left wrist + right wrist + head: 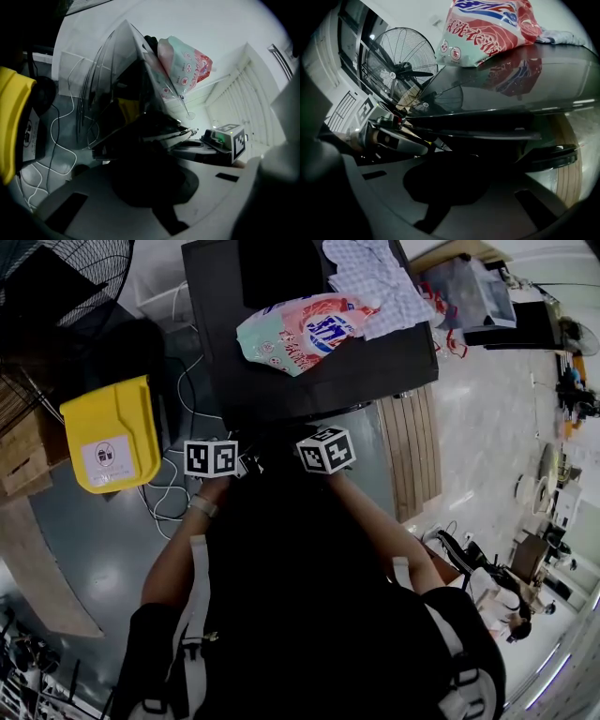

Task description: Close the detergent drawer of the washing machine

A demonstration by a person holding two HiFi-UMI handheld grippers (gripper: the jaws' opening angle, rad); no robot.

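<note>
The left gripper [225,461] and right gripper [314,454] (two in all), fingers clenched empty, sit side by side at the front of the one washing machine [281,390], which carries one detergent bag [305,334]. Its one detergent drawer [478,133] shows dimly under the top edge, just ahead of the fingers.

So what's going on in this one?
A person stands over a black washing machine, holding the left gripper and right gripper side by side at its front top edge. Both have their jaws shut, with nothing seen between them. A detergent bag and a cloth lie on top. The drawer itself is too dark to make out.
</note>
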